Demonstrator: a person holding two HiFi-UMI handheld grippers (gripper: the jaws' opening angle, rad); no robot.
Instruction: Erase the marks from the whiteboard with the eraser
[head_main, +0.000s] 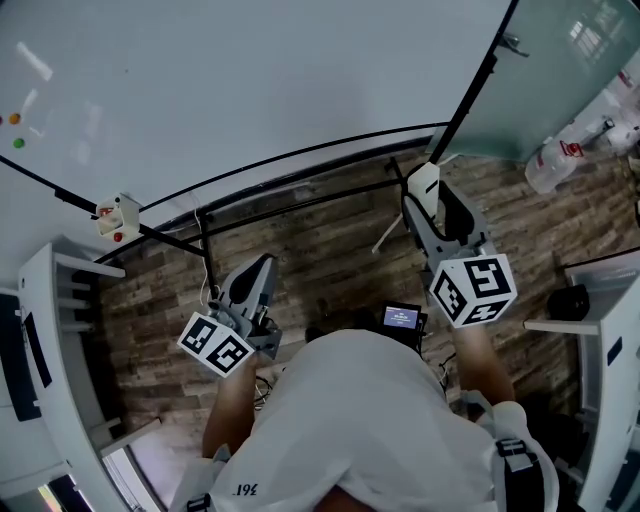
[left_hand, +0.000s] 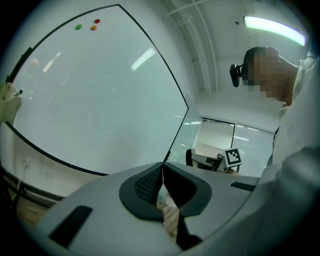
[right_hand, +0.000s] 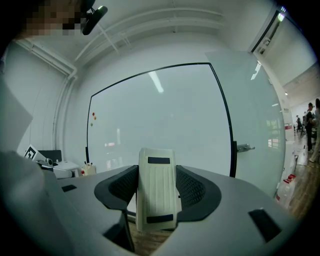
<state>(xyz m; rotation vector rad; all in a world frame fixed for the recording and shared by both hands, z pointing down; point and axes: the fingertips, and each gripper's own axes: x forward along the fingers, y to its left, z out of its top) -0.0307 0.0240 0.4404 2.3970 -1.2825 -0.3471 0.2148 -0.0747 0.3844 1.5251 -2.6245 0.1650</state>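
Note:
The large whiteboard (head_main: 250, 80) fills the upper part of the head view, and its surface (right_hand: 165, 125) shows no marks in any view. My right gripper (head_main: 425, 190) is shut on a cream-white eraser (right_hand: 157, 187), which stands upright between the jaws, a little short of the board's lower right corner. My left gripper (head_main: 262, 272) is shut with nothing in it, its jaws (left_hand: 161, 190) touching, held low in front of the board.
Three coloured magnets (left_hand: 87, 25) sit near the board's top left. A small cream holder (head_main: 118, 216) with pens hangs at the board's lower left edge. A glass door with a handle (right_hand: 243, 147) stands right of the board. White shelving (head_main: 60, 330) flanks me on the left.

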